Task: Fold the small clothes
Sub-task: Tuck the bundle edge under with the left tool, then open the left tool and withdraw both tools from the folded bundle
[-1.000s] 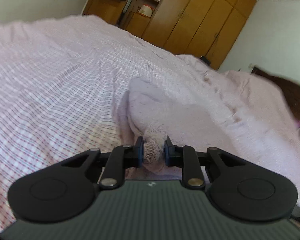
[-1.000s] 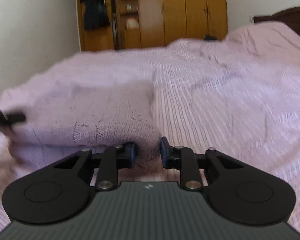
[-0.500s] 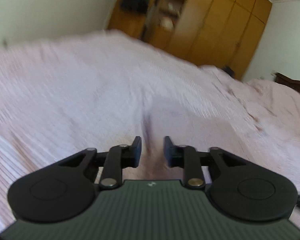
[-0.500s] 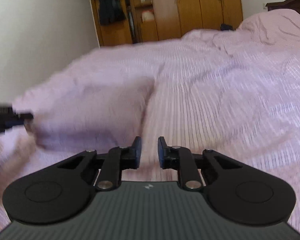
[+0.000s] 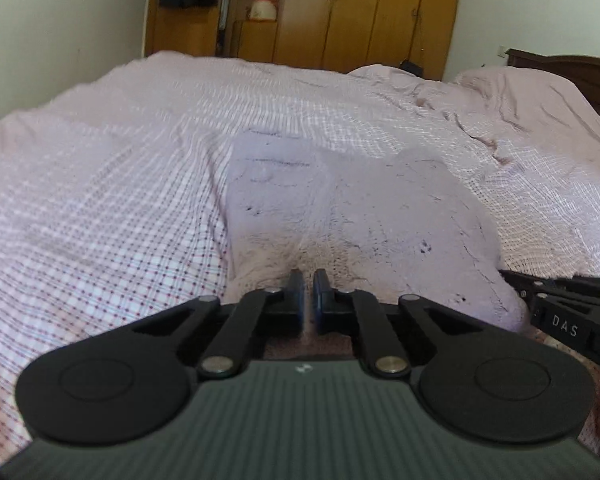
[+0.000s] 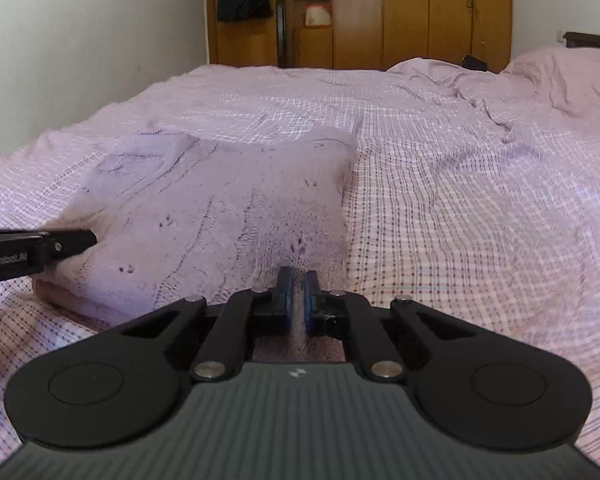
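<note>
A pale lilac knitted garment (image 5: 352, 204) lies folded on the bed, also in the right wrist view (image 6: 220, 208). My left gripper (image 5: 308, 280) is shut on the garment's near edge at its left side. My right gripper (image 6: 296, 280) is shut on the near edge at its right side, with a thin layer of knit between the pads. The right gripper shows at the right edge of the left wrist view (image 5: 560, 308). The left gripper shows at the left edge of the right wrist view (image 6: 36, 244).
The bed has a pink checked sheet (image 5: 100, 216) that spreads wide on both sides. A rumpled duvet and pillow (image 6: 540, 80) lie at the far right. Wooden wardrobes (image 5: 340, 12) stand behind the bed, with a white wall (image 6: 80, 40) on the left.
Both grippers opened half a second ago, letting go of the garment, then shut again on its near edge. Both views have swung to face the wardrobes straight on.
</note>
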